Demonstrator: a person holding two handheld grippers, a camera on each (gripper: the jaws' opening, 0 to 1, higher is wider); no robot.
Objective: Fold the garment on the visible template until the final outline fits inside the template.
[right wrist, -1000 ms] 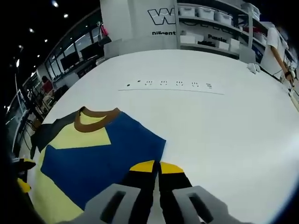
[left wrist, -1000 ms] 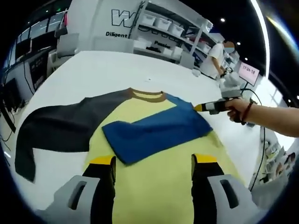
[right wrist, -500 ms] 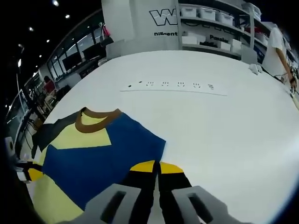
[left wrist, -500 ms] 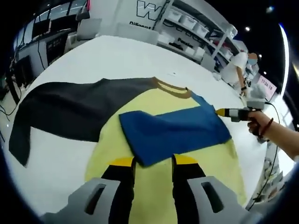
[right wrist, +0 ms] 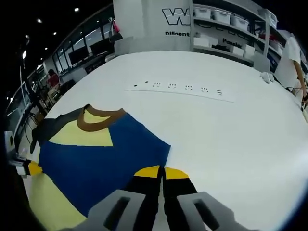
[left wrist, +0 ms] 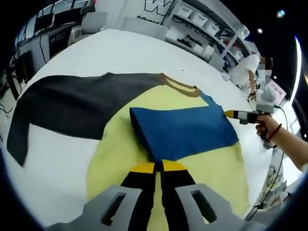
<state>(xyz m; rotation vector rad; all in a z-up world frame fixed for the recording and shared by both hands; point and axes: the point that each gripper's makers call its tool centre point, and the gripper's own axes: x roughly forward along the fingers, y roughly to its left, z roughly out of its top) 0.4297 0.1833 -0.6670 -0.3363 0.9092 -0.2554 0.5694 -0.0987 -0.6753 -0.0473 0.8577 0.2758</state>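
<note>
Left claw (left wrist: 155,166), jaws together, pinches the folded blue sleeve (left wrist: 185,131) edge. Right claw (right wrist: 161,172), jaws together, grips the shirt (right wrist: 67,138) at the sleeve's far edge on the white table (right wrist: 226,134).

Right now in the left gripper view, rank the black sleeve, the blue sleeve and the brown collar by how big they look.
1. black sleeve, spread out flat
2. blue sleeve, folded over the yellow body; close to the black one, and fisheye distortion makes that order unsure
3. brown collar, clearly smallest
</note>
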